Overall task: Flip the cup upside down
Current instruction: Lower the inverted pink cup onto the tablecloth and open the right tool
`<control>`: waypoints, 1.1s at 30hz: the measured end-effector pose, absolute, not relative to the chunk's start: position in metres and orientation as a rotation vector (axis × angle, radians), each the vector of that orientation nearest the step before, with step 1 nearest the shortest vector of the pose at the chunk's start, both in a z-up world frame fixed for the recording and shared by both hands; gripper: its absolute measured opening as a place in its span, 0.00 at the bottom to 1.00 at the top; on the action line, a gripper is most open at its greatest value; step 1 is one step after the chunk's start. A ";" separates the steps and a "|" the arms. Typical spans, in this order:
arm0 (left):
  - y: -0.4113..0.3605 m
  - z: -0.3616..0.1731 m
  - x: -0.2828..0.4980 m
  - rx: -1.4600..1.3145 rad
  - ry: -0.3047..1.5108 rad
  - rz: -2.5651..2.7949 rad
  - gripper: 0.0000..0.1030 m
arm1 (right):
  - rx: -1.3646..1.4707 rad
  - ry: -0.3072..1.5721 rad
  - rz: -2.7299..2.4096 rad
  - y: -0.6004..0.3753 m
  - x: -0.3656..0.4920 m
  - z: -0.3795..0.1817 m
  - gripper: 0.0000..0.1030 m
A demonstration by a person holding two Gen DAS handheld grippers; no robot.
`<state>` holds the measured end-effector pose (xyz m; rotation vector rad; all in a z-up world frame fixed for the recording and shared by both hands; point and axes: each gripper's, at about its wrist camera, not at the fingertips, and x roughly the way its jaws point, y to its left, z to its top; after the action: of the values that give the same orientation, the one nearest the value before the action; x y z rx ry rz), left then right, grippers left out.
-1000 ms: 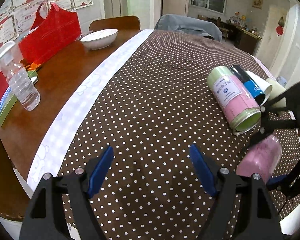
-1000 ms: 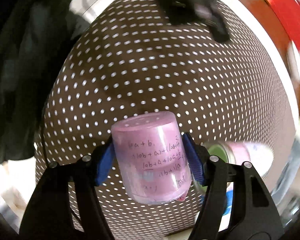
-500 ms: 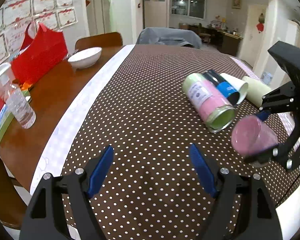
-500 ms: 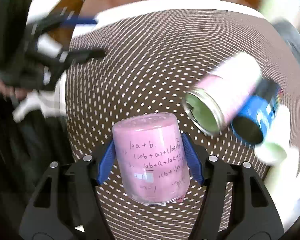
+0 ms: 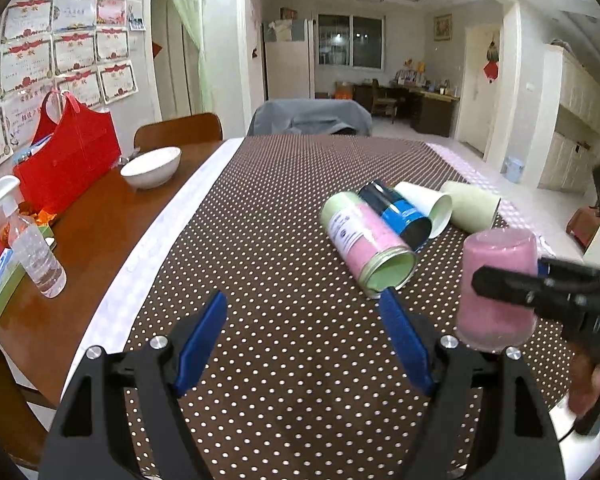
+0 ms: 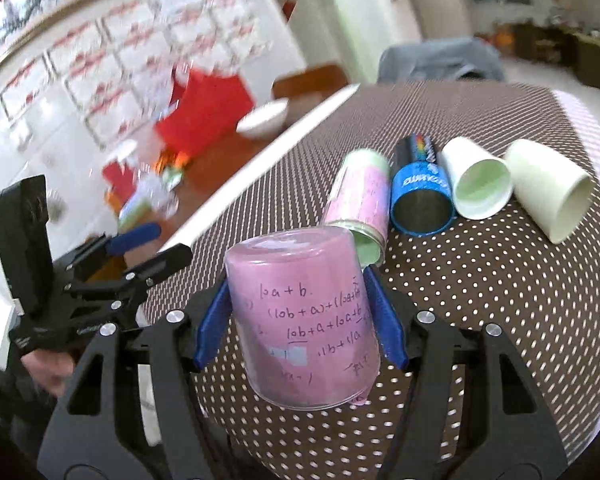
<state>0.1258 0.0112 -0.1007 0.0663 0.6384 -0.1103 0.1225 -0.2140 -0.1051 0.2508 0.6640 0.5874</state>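
Note:
My right gripper (image 6: 300, 320) is shut on a pink translucent cup (image 6: 302, 316) with handwritten formulas. The cup stands mouth down, closed end up, its rim close above the dotted tablecloth (image 6: 500, 300); I cannot tell if it touches. In the left wrist view the same cup (image 5: 498, 280) is at the right, with the right gripper's black finger across it. My left gripper (image 5: 304, 328) is open and empty, low over the cloth, left of the cup.
Several cups lie on their sides behind the pink one: a pink-and-green can (image 5: 366, 242), a blue can (image 5: 396, 212), a white cup (image 5: 424, 204) and a pale green cup (image 5: 470, 204). A white bowl (image 5: 151, 167), red bag (image 5: 66, 156) and spray bottle (image 5: 32, 246) stand on the bare wood at left.
My right gripper has turned the pink cup from tilted to mouth-down and brought it low over the cloth. The left gripper has stayed open and tipped up to look further across the room.

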 end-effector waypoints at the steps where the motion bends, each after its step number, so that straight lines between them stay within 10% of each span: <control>1: 0.010 -0.100 0.124 0.065 0.632 -0.110 0.75 | 0.257 0.636 0.565 -0.211 0.122 -0.110 0.61; 12: 0.019 -0.104 0.092 0.030 0.563 -0.070 0.75 | 0.261 0.398 0.288 -0.205 0.094 -0.133 0.61; 33: 0.019 -0.122 0.080 0.021 0.581 -0.072 0.75 | 0.274 0.492 0.184 -0.186 0.107 -0.180 0.63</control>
<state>0.0804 0.0191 -0.1224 0.0212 0.5813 -0.0718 0.1070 -0.1862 -0.1796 0.2742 0.4916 0.1837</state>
